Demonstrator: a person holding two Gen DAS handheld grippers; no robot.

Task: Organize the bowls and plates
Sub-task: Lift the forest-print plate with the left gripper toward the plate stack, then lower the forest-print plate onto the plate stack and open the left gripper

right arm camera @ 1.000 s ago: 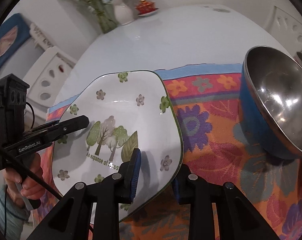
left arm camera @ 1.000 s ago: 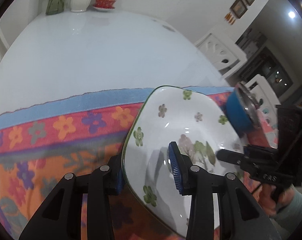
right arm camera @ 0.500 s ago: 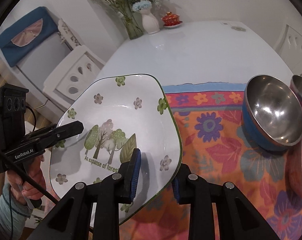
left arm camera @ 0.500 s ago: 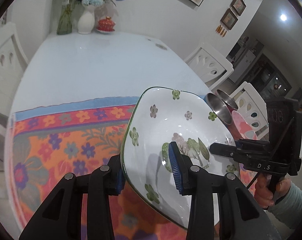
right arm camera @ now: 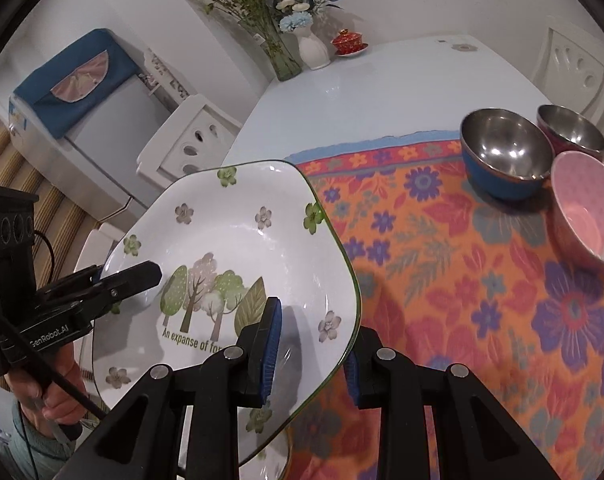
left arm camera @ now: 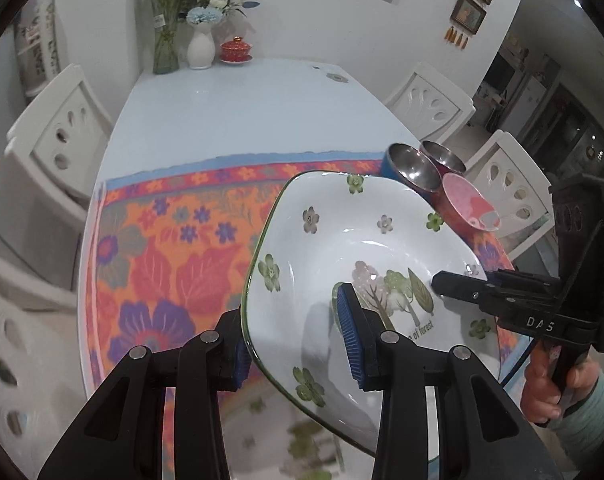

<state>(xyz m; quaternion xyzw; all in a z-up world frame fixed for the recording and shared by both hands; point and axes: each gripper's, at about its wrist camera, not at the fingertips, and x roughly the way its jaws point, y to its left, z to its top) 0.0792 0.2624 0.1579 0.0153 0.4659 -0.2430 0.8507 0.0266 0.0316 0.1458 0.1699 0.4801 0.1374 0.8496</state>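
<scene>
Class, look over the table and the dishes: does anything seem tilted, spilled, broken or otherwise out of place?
Only the bowls stand out: the blue bowl and the pink bowl sit tipped on the cloth, crowded against a dark red bowl. The plate, held by both grippers, looks whole. No spills show.

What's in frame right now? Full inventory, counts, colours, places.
plate: 1, white with flowers and trees, held up between both grippers
steel bowls: 2, blue and dark red outside, far right on cloth
pink bowl: 1, beside them
cloth: 1, orange floral, near end of table
table: 1, pale blue
vases: 2, far end
red lidded cup: 1, by vases
chairs: white, around table
left gripper: on plate's rim
right gripper: on opposite rim
</scene>
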